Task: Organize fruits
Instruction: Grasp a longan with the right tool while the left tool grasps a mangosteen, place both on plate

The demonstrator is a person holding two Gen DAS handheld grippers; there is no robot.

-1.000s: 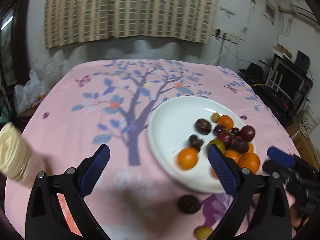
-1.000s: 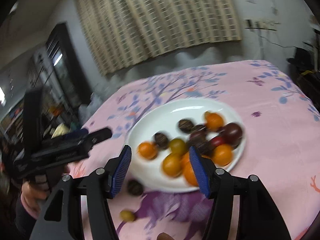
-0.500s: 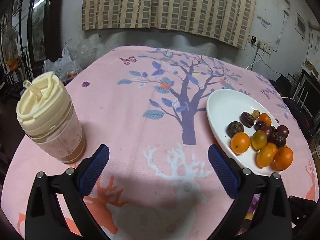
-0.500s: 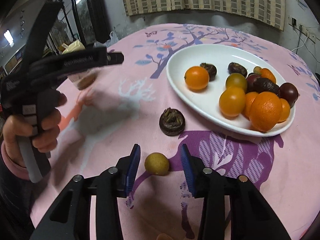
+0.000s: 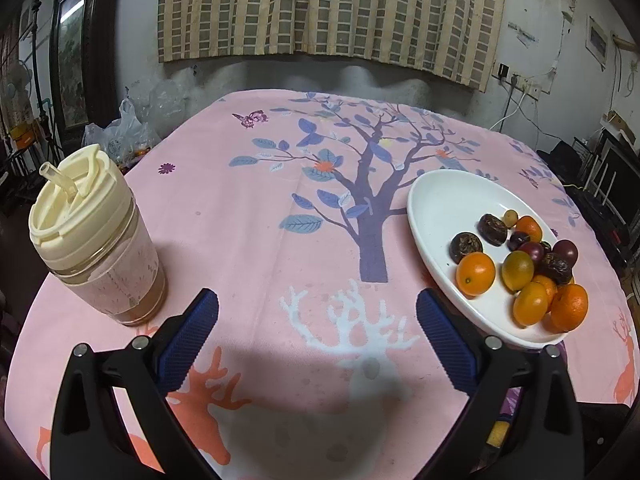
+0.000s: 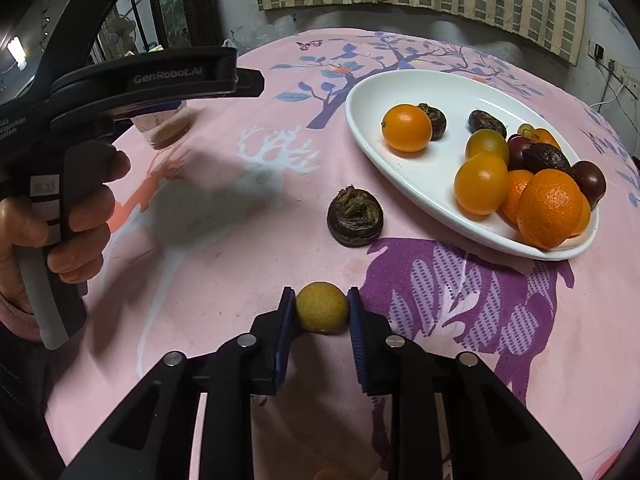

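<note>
My right gripper [image 6: 320, 308] is shut on a small yellow fruit [image 6: 321, 307] that rests on the pink tablecloth. A dark brown water chestnut [image 6: 355, 217] lies on the cloth just beyond it. A white oval plate [image 6: 424, 192] at the right holds several oranges, yellow fruits, dark chestnuts and purple fruits; it also shows in the left wrist view [image 5: 440, 216]. My left gripper [image 5: 318, 324] is open and empty, held above the cloth left of the plate; its handle shows in the right wrist view [image 6: 132, 80].
A lidded cup with a straw [image 5: 94, 240] stands at the table's left side. The round table's edges fall away on all sides. Plastic bags [image 5: 132, 128] and furniture sit beyond the far left edge.
My right gripper has moved down and forward and closed on the yellow fruit. My left gripper swung left away from the plate, bringing the cup into view, then stayed nearly still.
</note>
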